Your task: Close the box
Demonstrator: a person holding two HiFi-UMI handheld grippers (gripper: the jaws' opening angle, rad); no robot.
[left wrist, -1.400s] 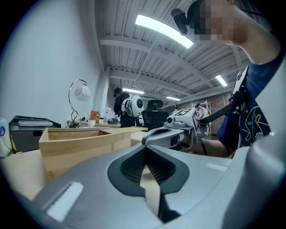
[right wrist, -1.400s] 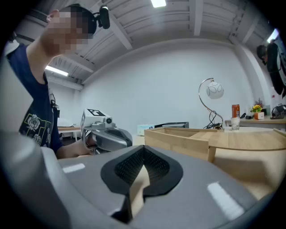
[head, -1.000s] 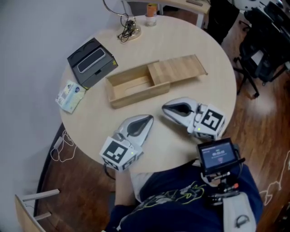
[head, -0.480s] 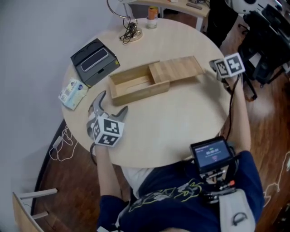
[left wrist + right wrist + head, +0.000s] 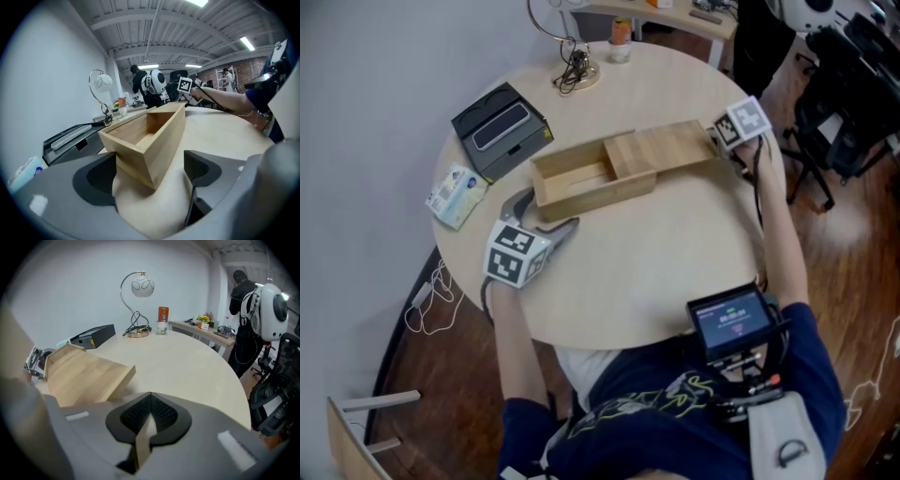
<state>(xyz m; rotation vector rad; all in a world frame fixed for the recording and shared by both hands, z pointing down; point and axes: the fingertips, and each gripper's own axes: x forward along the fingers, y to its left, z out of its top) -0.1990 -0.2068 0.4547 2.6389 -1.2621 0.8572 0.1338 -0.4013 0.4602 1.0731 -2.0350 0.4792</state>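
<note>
One box is seen mid-frame, its one lid slid half out rightward. Two grippers are counted: left gripper spread about the box corner, right gripper clenched empty by the lid.

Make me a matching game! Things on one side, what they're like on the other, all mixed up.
Things:
1. left claw
2. right claw
3. lid
4. lamp

What they're like:
A. slid halfway off the box
B. shut
C. open
D. at the table's far edge

Pairs: 1-C, 2-B, 3-A, 4-D
</note>
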